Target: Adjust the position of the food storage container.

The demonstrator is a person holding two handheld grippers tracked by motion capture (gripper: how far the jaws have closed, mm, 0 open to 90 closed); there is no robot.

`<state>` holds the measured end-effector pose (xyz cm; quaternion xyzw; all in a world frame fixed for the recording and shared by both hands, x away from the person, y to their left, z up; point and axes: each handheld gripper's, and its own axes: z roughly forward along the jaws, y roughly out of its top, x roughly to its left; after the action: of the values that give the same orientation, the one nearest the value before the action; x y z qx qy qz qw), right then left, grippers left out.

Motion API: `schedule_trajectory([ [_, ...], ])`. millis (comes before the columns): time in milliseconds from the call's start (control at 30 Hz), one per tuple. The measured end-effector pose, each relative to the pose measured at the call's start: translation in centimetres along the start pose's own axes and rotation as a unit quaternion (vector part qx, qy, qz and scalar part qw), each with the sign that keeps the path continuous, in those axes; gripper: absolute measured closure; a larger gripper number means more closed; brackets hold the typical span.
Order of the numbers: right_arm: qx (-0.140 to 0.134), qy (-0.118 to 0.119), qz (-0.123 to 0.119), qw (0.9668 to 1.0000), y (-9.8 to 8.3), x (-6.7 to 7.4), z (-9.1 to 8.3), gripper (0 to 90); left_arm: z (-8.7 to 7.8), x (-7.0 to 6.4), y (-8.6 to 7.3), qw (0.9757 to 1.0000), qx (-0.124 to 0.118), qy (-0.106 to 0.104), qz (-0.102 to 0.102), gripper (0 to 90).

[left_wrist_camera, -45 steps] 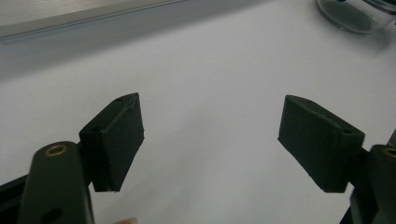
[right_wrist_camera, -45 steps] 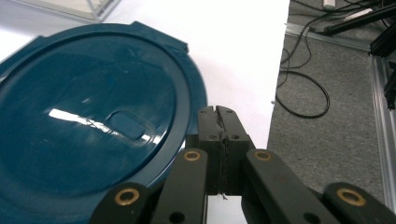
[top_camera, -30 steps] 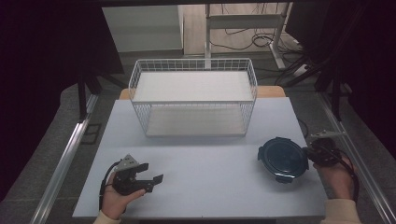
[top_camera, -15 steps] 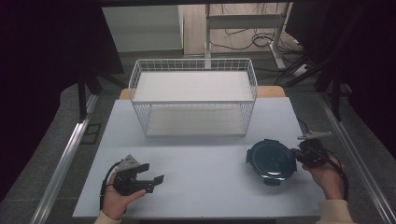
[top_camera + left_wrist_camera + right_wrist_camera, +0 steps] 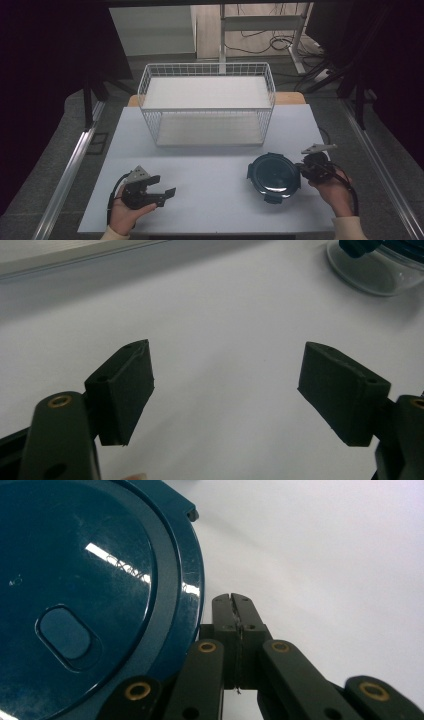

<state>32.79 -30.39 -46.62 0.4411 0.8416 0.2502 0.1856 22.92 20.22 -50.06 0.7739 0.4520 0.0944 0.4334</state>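
My left tool [image 5: 159, 187] sits low at the near left of the white desk [image 5: 210, 150], held in my left hand [image 5: 125, 212], jaws spread wide with nothing between them. In the left gripper view the two black pads [image 5: 125, 390] stand well apart over bare desk surface, and a clear container edge with a dark blue top shows far off at the top right corner.

My right tool [image 5: 302, 170] is at the near right of the desk, gripped by my right hand [image 5: 335, 192], with its tip just beside the right rim of the round dark blue lid [image 5: 274, 176]. In the right gripper view the jaws are pressed together, pad against pad, nothing pinched; they lie right next to the lid's rim [image 5: 192, 580]. I cannot tell if they actually touch it. The lid has a small oval recess on top and a latch tab at its edge.

The lid sits flat on the desk, right of centre, near side. Behind it, at the far middle of the desk, stands a white wire basket [image 5: 207, 102], well apart from both tools. The grey three-cornered plate on the right tool points away to the right.
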Motion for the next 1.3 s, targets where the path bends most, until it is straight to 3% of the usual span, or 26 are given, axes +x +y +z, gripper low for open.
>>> schedule_trajectory([
  [300, -0.008, 0.018, -0.036, 0.9992, 1.2, 2.7, 0.6, 90.0, -0.1, 0.1, 0.0, 1.0, -0.001, 0.0, -0.001, 21.6],
  [667, -0.013, 0.039, -0.057, 0.9975, 2.1, 5.5, 1.2, 90.0, -0.1, 0.1, 0.1, 1.0, -0.001, -0.001, -0.001, 21.6],
  [900, -0.023, 0.062, -0.083, 0.9943, 2.9, 7.9, 1.8, 90.0, -0.1, 0.0, 0.1, 1.0, -0.001, -0.002, 0.0, 21.6],
  [1000, -0.023, 0.067, -0.092, 0.9932, 3.0, 8.4, 2.1, 90.0, -0.1, 0.0, 0.1, 1.0, -0.001, -0.002, 0.0, 21.5],
  [1067, -0.029, 0.061, -0.093, 0.9934, 2.9, 8.4, 2.2, 90.0, -0.2, 0.0, 0.1, 1.0, -0.003, -0.002, -0.001, 21.6],
  [1167, -0.054, 0.059, -0.074, 0.994, 2.8, 8.1, 1.6, 90.0, -0.3, 0.1, 0.1, 1.0, -0.004, -0.001, -0.001, 21.6],
  [1300, -0.053, 0.064, -0.058, 0.9949, 1.7, 7.6, 0.3, 90.0, -0.3, 0.2, 0.1, 1.0, -0.005, -0.001, -0.002, 21.6],
])
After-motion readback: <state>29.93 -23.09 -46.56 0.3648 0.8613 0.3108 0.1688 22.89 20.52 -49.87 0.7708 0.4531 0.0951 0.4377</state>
